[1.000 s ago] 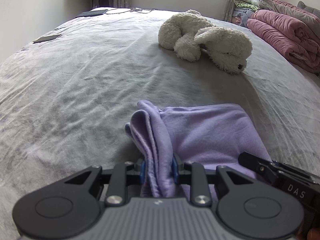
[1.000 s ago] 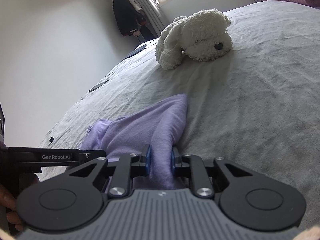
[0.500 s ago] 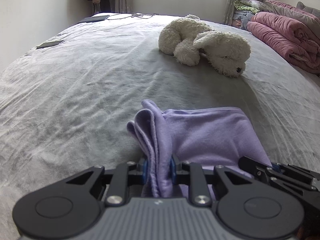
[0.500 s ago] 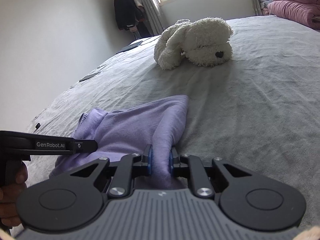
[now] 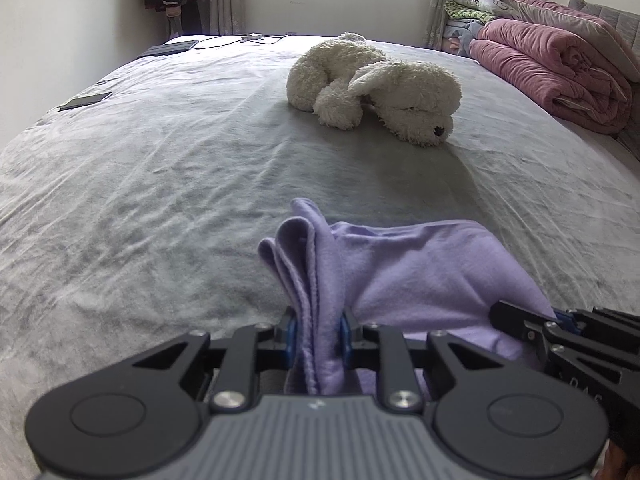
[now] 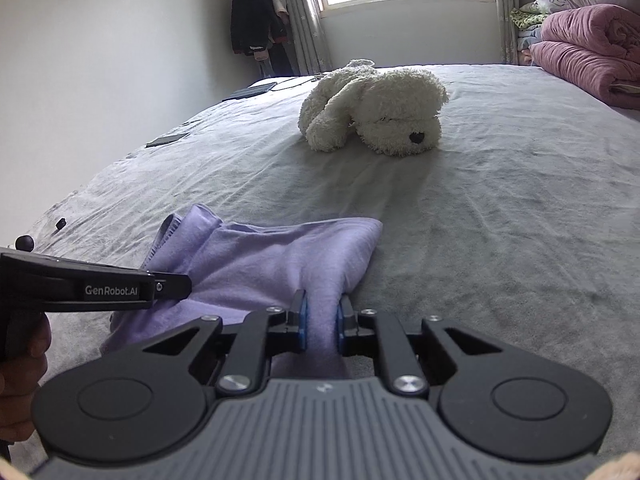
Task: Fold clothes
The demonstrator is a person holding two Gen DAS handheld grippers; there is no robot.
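Note:
A lilac garment point(image 5: 416, 268) lies folded on the grey bedspread point(image 5: 168, 184), its near edge lifted. My left gripper point(image 5: 318, 332) is shut on its left corner, where several layered hems bunch between the blue pads. My right gripper point(image 6: 320, 326) is shut on the right corner of the same lilac garment point(image 6: 272, 256). Each gripper shows in the other's view: the right gripper point(image 5: 560, 340) at lower right, the left gripper point(image 6: 100, 288) at left with a hand behind it. The cloth stretches between them.
A white plush dog point(image 5: 376, 88) lies further up the bed. Rolled pink quilts point(image 5: 560, 68) and pillows stack at the right. A phone point(image 5: 86, 101) and a tablet with cables point(image 5: 172, 47) lie near the left edge. Dark clothes point(image 6: 256, 12) hang by the window curtain.
Both grippers have kept their hold and tilted level, drawing back toward the near edge of the bed. The garment sits lower and flatter between them.

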